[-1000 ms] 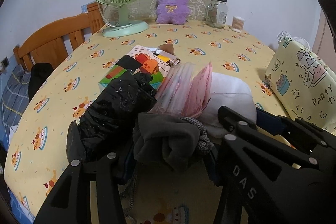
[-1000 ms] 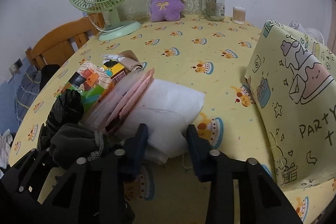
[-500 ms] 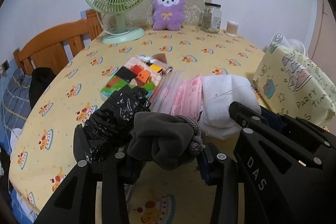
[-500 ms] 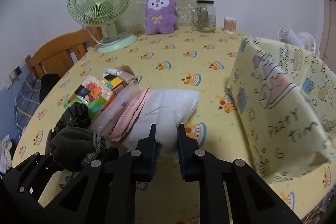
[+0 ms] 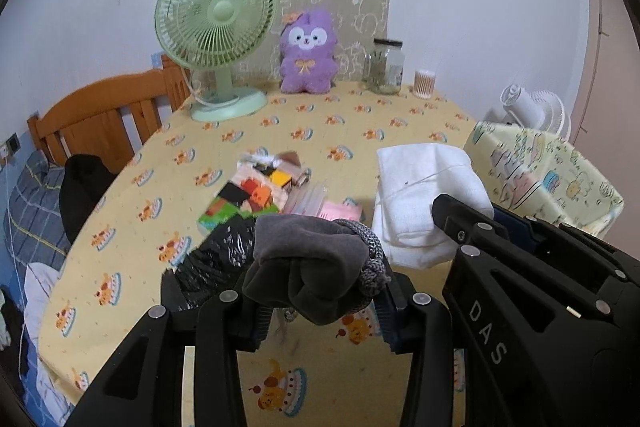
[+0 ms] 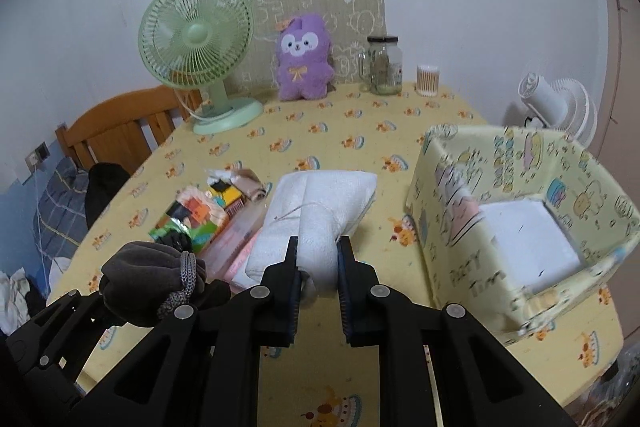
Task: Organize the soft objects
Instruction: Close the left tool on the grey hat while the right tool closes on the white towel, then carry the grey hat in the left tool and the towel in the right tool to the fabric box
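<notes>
Now the left tongs (image 5: 320, 307) pinch a dark grey cloth bundle (image 5: 308, 267) with a knitted cord, lifted above the table (image 5: 320, 123). Beside them, the right tongs (image 6: 318, 279) squeeze the near end of a folded white towel (image 6: 328, 203), apparently raised too. To the right stands an open-topped yellow fabric box (image 6: 480, 267).

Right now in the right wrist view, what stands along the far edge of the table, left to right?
Green fan → purple plush toy → glass jar → cotton swab tub.
</notes>
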{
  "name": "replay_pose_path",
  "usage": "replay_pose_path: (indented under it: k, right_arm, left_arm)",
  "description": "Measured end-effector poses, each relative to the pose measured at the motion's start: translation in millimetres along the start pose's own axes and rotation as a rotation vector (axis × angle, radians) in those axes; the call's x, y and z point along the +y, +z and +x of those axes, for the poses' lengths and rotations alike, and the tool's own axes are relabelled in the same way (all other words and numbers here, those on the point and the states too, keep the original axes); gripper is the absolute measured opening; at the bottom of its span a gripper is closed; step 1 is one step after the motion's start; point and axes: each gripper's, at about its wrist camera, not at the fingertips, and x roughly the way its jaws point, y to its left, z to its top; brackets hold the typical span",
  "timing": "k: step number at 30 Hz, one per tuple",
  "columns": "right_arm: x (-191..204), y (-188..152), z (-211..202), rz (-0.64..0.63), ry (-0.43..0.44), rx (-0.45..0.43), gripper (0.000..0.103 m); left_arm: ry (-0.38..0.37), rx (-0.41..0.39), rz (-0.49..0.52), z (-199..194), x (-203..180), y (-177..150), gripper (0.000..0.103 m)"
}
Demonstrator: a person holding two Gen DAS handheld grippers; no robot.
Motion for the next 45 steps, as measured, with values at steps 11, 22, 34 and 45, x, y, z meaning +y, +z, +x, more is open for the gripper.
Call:
replay_pose_path:
  k: [11,22,34,45]
  right_arm:
    - [-4,25,-29,-0.007,0.012,-0.049,0.019]
    - [-16,41,-44,-0.017,0.022,-0.089,0.019]
    - [-47,50,-48,-0.002,-0.005,-0.11,0.019]
    - [-84,59,-49,0.018,-0.062,-0.131,0.019]
  left_arm:
    - [0.002,-0.055,0.009,-27,-9,21,0.044]
    - [-0.001,-0.099,0.015,-39,-25,35,0.044]
    - [-0.019,-0.116,0.025,-34,-54,47,0.044]
    - [-0.075,-0.123,0.044,-22,-89,59,0.044]
